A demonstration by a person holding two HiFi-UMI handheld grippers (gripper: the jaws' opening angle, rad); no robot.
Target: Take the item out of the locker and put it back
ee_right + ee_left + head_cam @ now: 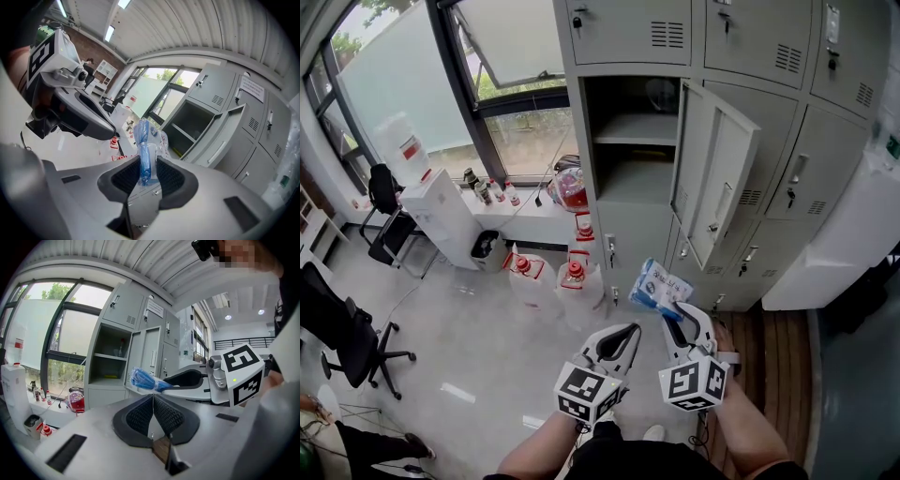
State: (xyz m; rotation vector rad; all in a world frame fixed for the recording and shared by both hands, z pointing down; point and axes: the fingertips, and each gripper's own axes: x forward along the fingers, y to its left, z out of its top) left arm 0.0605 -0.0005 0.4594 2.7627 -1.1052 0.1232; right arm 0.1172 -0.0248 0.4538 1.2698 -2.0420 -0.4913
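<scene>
The right claw [673,317] grips a blue plastic packet [659,285] in mid-air, outside and below the open locker [636,183], whose door [714,178] stands wide. The left claw [630,333] is closed and empty alongside.

Nothing is reading clearly from where I'm standing. A white notice [253,88] is hanging on a locker door [247,108] up beyond the right gripper [149,165] jaws, its print too small. The blue packet [142,136] between those jaws is showing blurred print. The marker cubes [586,392] are carrying only black-and-white squares.
</scene>
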